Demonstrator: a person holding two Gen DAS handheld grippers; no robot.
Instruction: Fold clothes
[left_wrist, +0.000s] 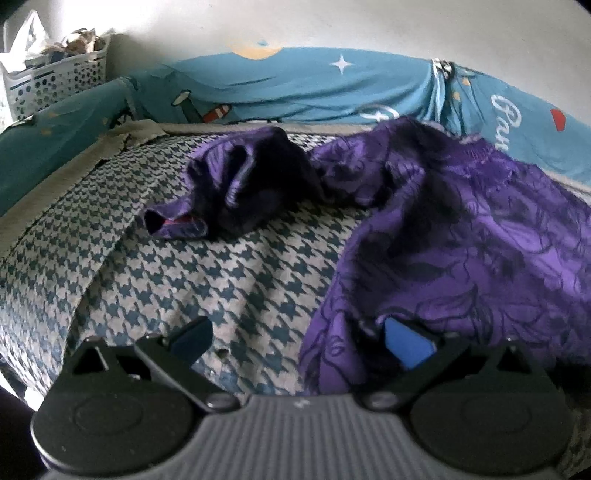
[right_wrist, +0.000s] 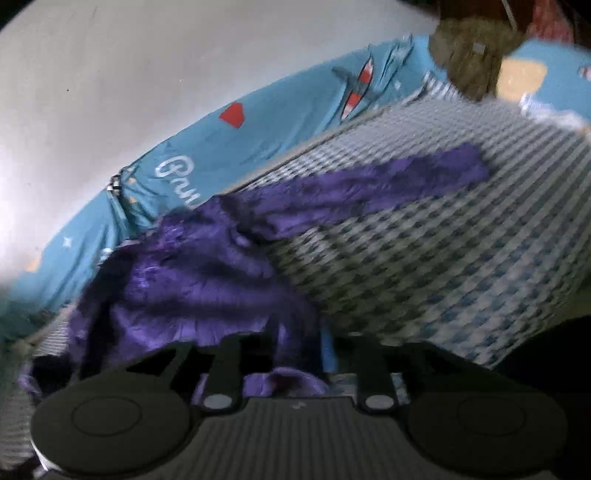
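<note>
On the bed: a crumpled purple satin garment with a dark floral print (left_wrist: 443, 240) is lying on the blue-and-white houndstooth bed cover (left_wrist: 184, 280). It's bunched toward the wall side and nowhere near flat yet.
Left sleeve: the shiny purple sleeve (left_wrist: 236, 184) is twisted up in a lump with its cuff pointing out over the cover.
Left gripper (left_wrist: 299, 336): the jaws are wide apart and holding nothing. One blue pad is touching the garment's near hem, the other is over bare cover.
Right gripper (right_wrist: 306, 354): a fold of purple cloth runs up between the jaws. That view is smeared, so I honestly can't tell if the pads are pinching it or just sitting beside it.
Risk 1: satin is slippery, so I'd guess a shallow pinch on the hem slides off mid-lift.
Risk 2: if the jaws bite too deep they could grab the houndstooth cover along with the hem and drag it all up.
Risk 3: folding before that sleeve is untwisted would probably trap the lump inside.
Edges: a teal cartoon-print sheet (left_wrist: 295, 85) runs along the wall right behind the garment, so there's little room that way. A white perforated plastic basket (left_wrist: 55, 77) sits in the far left corner.
Open room: there's plenty of bare cover on the near and left side, and in the right view a wide bare stretch before the bed drops off.
</note>
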